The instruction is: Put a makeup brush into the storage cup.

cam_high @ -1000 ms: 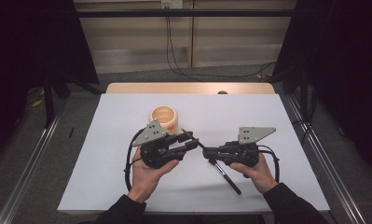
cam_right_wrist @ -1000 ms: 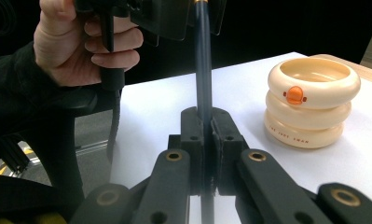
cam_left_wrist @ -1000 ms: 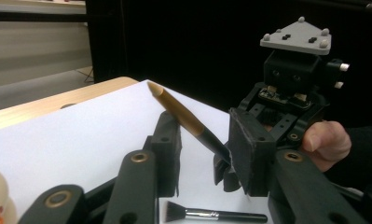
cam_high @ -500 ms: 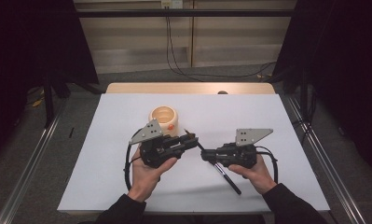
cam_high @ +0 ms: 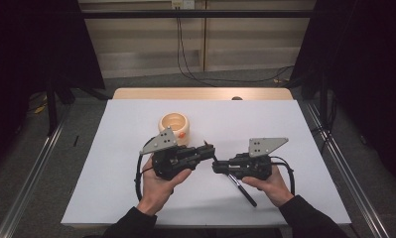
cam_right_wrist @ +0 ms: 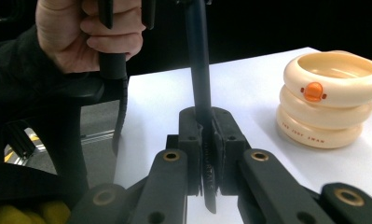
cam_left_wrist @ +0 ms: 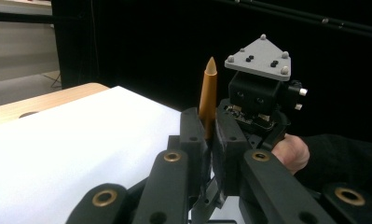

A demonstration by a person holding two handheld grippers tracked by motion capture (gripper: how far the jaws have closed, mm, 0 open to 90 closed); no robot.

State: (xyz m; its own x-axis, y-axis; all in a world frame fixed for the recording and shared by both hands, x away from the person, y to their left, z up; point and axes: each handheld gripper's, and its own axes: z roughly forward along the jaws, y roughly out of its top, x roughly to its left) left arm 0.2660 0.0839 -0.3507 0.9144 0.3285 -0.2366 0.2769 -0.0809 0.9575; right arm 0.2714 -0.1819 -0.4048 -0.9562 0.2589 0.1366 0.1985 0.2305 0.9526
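Right gripper point(cam_right_wrist: 207, 140) is clamped on the black pen point(cam_right_wrist: 198, 70): the barrel is pinched between its pads, and the rest runs forward toward the left hand point(cam_right_wrist: 88, 32). Left gripper point(cam_left_wrist: 210, 135), its jaws just closed in, is clamped on a brown pointed piece point(cam_left_wrist: 208, 91) that rises past its pads. Whether the piece is joined to the pen cannot be told. The pen is judged light, stiff, smooth and round, so likely to roll or slip. Hold is best taken square across the barrel, not on the thin tip. A cream pot point(cam_right_wrist: 330, 88) is seen farther off, right of the right gripper, untouched.
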